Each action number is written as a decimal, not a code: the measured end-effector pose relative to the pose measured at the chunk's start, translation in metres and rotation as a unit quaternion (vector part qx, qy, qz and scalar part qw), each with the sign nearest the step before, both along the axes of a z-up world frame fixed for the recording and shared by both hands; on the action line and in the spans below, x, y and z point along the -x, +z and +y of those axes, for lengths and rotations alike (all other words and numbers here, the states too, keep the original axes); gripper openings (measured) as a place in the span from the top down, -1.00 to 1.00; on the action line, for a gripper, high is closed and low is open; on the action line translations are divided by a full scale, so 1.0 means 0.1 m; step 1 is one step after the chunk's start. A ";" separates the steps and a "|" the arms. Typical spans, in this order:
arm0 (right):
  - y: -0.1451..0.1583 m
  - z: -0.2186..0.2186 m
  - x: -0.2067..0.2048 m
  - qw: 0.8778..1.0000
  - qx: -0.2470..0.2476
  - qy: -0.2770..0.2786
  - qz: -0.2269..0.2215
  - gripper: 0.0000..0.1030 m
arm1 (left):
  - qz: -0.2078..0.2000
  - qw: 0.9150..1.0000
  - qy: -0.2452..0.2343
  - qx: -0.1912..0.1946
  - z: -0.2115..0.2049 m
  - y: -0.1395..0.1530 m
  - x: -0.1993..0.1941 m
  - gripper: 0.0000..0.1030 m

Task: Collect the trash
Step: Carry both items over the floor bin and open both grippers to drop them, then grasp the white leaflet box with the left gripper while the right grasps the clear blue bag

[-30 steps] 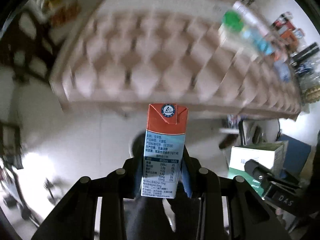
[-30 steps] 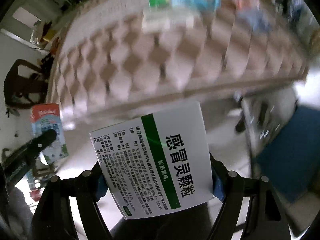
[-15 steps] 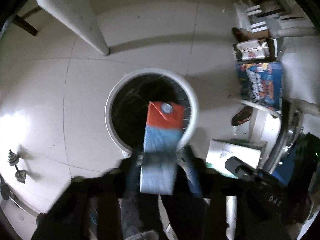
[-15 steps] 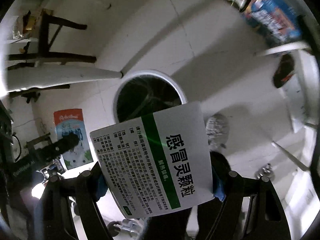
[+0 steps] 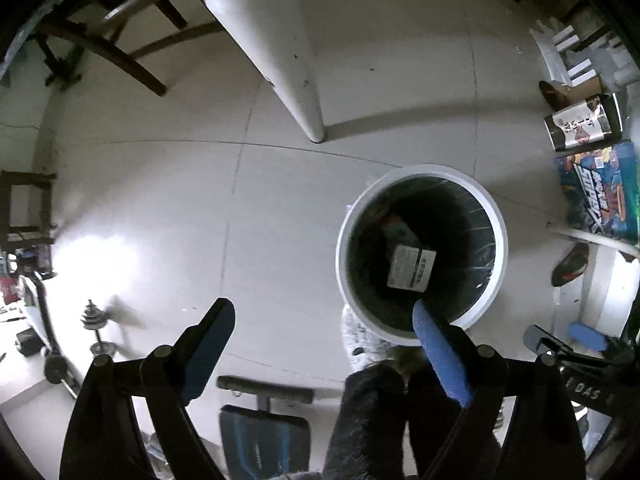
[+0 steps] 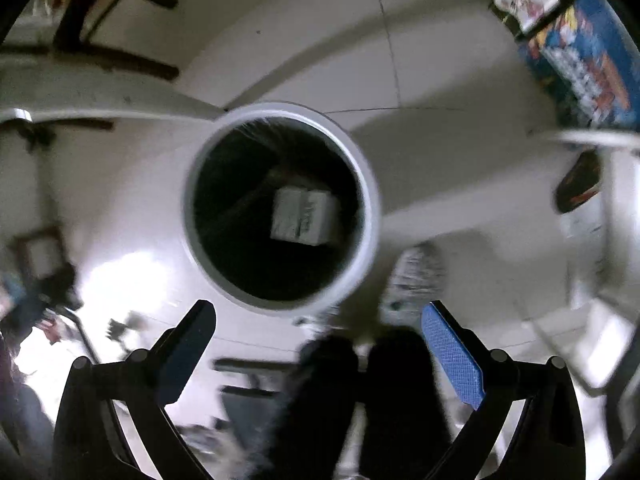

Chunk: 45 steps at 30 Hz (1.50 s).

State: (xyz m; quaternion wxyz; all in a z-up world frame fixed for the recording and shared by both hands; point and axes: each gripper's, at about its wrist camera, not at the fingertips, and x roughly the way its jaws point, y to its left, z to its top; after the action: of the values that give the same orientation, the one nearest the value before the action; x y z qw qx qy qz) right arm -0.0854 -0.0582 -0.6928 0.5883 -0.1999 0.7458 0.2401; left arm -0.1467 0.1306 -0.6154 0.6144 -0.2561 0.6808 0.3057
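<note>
Trash is seen inside the round white bin (image 5: 498,224), which stands on the pale tiled floor (image 5: 168,208) and is lined with a dark bag. A white box (image 5: 411,268) with printed text lies near the middle of the bin's dark interior, and beside it, toward the far wall, a carton (image 5: 394,227) with an orange end is partly shown; whether the two are touching cannot be told. In the right wrist view the same white box (image 6: 304,216) is seen blurred deep within the bin (image 6: 370,200), and the carton cannot be made out there. The left gripper (image 5: 324,320) is held above the floor with its fingers spread wide and nothing between them; its right blue pad (image 5: 438,356) overlaps the near rim of the bin in the picture. The right gripper (image 6: 318,318) is likewise spread apart and empty, positioned above the bin's near rim. A white table leg (image 5: 288,64) is planted on the floor beyond the bin, and dark wooden chair legs (image 5: 120,52) are seen farther left. Colourful printed boxes (image 5: 600,196) are stacked against the right edge, with a dark shoe (image 5: 570,264) near them. A dumbbell (image 5: 94,330) lies on the floor at the left.
</note>
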 end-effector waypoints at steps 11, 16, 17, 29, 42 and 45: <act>0.75 0.19 0.04 0.997 0.039 0.033 -0.060 -1.00 | -0.004 1.000 -0.025 0.009 -0.16 0.56 -0.04 -0.77; 1.15 0.18 0.08 0.997 0.030 0.033 -0.059 -1.00 | -0.013 0.999 -0.028 0.013 -0.23 0.87 -0.04 -0.77; 1.25 0.17 0.09 0.997 0.028 0.033 -0.062 -1.00 | -0.018 0.999 -0.028 0.013 -0.23 0.98 -0.03 -0.77; 2.86 0.19 0.20 0.996 -0.020 0.039 -0.079 -1.00 | -0.058 0.998 -0.031 -0.005 -0.33 2.32 0.10 -0.77; 4.65 0.17 -0.28 0.987 -0.102 -0.060 -0.113 -1.00 | -0.146 0.986 -0.039 -0.071 -0.07 3.61 -0.43 -0.77; 4.89 0.00 -0.70 0.979 -0.111 -0.112 -0.129 -1.00 | -0.165 0.982 -0.051 -0.073 -0.05 3.73 -0.91 -0.77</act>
State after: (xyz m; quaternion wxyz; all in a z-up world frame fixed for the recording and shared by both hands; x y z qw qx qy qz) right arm -0.0150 -0.0578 -0.2040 0.7214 -0.0774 0.6499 0.2261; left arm -0.0561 0.1252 -0.2427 0.7503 -0.2223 0.5577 0.2767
